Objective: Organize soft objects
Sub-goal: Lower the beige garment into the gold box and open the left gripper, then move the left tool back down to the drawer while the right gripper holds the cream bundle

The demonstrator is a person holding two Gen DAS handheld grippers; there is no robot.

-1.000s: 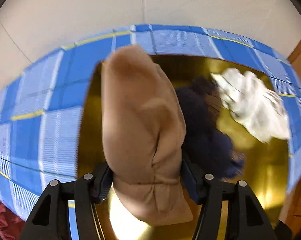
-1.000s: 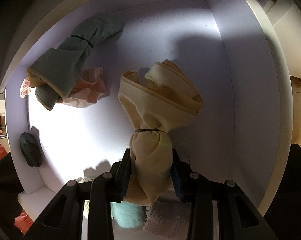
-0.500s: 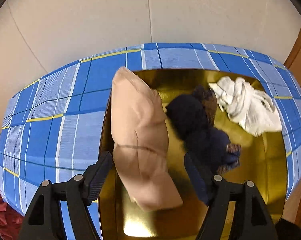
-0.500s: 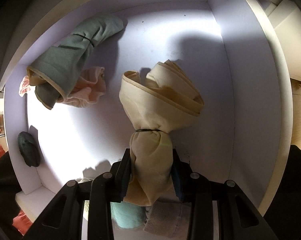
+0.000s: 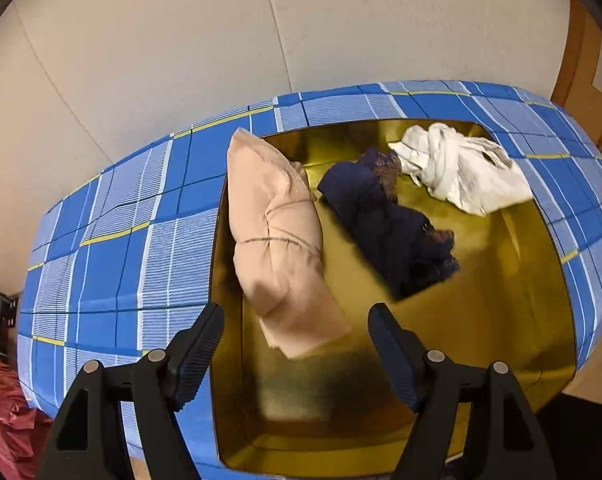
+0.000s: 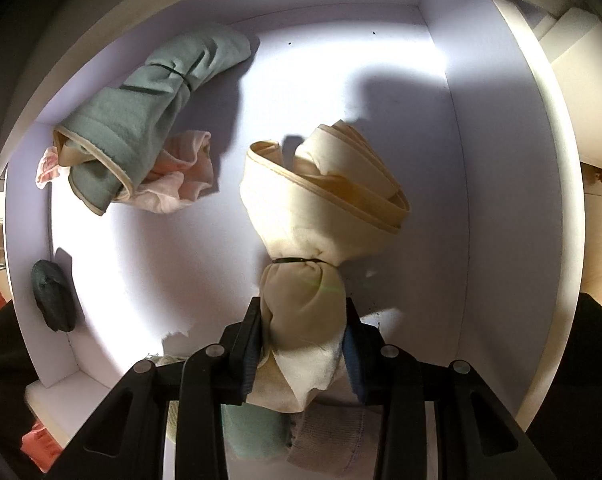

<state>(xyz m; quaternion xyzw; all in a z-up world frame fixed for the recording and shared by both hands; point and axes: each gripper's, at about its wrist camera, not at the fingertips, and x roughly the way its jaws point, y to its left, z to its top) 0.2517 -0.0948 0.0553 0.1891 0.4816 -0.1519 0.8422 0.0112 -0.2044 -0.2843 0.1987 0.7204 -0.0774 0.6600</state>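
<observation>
A: What's the left gripper [image 5: 295, 354] doing?

B: Its jaws stand wide apart and grip nothing. The pink bundle [image 5: 277, 240] lies just beyond them, left of centre in the frame, inside the gold-lined box [image 5: 501, 320] with the blue plaid outside [image 5: 121, 240].

A: Anything else in that box?

B: A dark navy bundle [image 5: 389, 232] at the middle, apart from the pink one, and a white crumpled cloth [image 5: 461, 168] at the upper right, its edge touching the navy one's lace end.

A: And the right gripper [image 6: 301, 354]?

B: Jaws closed on the lower end of a cream bundle [image 6: 321, 208], tied round the middle with a thin dark band. It sits in the centre of the frame over a white drawer [image 6: 501, 160].

A: What lies in the drawer?

B: At the upper left, a green bundle [image 6: 141, 116] lying over a pale pink cloth [image 6: 181, 176]. A small dark item [image 6: 53, 300] rests against the left wall. At the bottom edge, behind the jaws, bits of teal and grey fabric show; I cannot tell what they are.
</observation>
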